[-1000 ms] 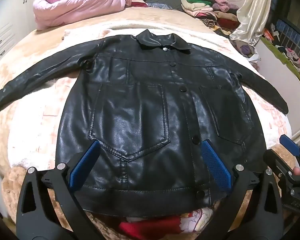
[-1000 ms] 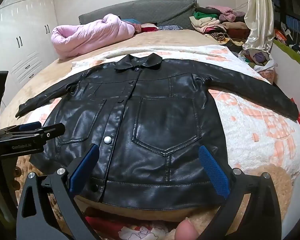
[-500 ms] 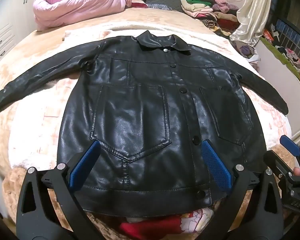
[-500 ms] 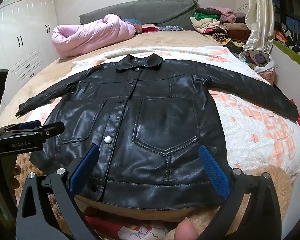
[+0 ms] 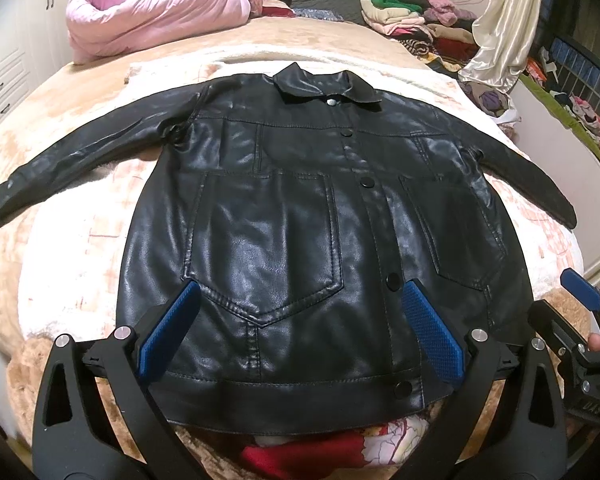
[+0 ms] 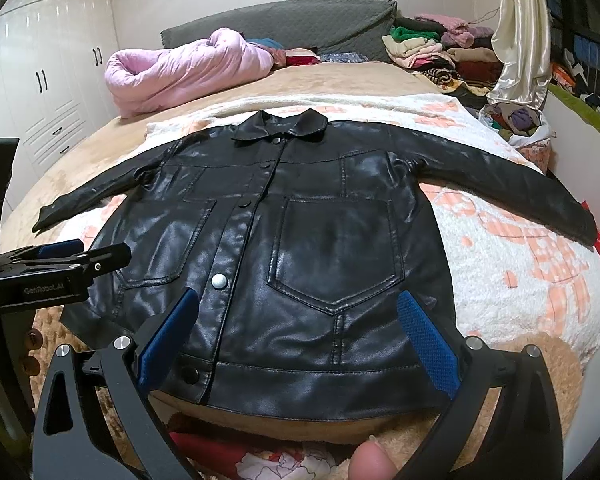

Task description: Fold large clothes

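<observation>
A black leather jacket (image 5: 300, 216) lies flat and buttoned on the bed, front up, collar far, both sleeves spread out; it also shows in the right wrist view (image 6: 320, 248). My left gripper (image 5: 296, 320) is open and empty, hovering over the hem on the jacket's left half. My right gripper (image 6: 296, 328) is open and empty, over the hem on the right half. The right gripper's blue pad shows at the left wrist view's right edge (image 5: 580, 296). The left gripper shows at the right wrist view's left edge (image 6: 56, 264).
A white and pink blanket (image 6: 520, 264) lies under the jacket on a tan bedspread (image 5: 80, 92). A pink quilt (image 5: 152, 16) and a pile of clothes (image 5: 412, 20) sit at the head. White cupboards (image 6: 40, 80) stand on the left. A cream curtain (image 6: 520, 32) hangs at right.
Both grippers have stayed open and nearly still over the hem; the views have shifted only slightly. The jacket has not moved.
</observation>
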